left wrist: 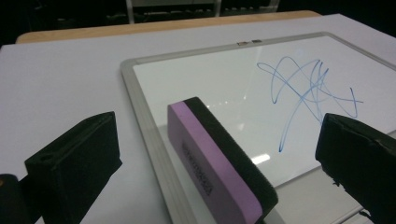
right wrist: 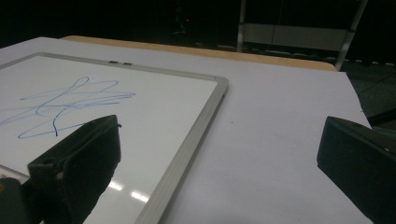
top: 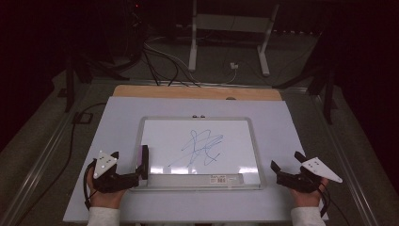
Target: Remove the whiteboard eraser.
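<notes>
A whiteboard (top: 200,118) with a grey frame lies flat mid-table, a blue scribble (top: 202,148) at its centre. A purple-and-black eraser (top: 144,161) stands on its long edge on the board's left frame. My left gripper (top: 128,165) is open at the board's near left corner. In the left gripper view the eraser (left wrist: 219,163) sits between the wide-apart jaws, touching neither, with the scribble (left wrist: 308,88) beyond. My right gripper (top: 287,161) is open and empty just right of the board's near right corner. In the right gripper view, the board's frame (right wrist: 205,116) and scribble (right wrist: 70,105) lie ahead-left.
The board rests on a pale sheet (top: 291,122) that covers the table, with a wooden edge (top: 197,92) at the back. A labelled strip (top: 219,179) runs along the board's near edge. Beyond the table are floor cables (top: 160,61) and a white stand (top: 228,28).
</notes>
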The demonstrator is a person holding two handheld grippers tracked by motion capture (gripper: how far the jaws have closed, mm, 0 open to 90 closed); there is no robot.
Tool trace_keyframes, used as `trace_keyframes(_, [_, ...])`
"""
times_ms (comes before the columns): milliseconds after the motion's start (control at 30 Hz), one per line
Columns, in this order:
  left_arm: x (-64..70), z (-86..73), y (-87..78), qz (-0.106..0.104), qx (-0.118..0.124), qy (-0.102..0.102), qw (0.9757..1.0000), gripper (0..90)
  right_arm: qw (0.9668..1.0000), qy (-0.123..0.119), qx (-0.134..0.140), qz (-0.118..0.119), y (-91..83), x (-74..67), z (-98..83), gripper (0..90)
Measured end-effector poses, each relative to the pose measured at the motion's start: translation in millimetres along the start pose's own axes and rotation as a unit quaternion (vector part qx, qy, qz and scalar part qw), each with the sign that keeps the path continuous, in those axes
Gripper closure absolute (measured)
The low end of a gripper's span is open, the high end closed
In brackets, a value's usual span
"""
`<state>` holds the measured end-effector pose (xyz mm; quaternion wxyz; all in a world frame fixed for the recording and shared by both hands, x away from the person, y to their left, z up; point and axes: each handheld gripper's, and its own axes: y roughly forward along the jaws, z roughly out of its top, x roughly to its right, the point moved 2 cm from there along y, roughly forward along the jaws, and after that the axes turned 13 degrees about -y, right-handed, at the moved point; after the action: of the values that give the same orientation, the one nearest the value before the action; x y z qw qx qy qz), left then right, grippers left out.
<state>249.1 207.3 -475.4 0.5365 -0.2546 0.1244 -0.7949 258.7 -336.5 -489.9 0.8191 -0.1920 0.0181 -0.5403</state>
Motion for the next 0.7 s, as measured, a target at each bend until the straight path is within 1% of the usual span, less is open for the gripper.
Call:
trace_keyframes(267, [6.2, -4.7, 8.5, -0.002, -0.019, 0.006, 0.9998, 0.8, 1.0, 0.001, 0.001, -0.001, 0.0, 0.3, 0.2, 0.0])
trace_keyframes(700, [6.7, -11.2, 14.6, 0.004, -0.041, 0.006, 0.9991, 1.3, 1.0, 0.001, 0.0, 0.0, 0.9, -0.3, 0.3, 0.0])
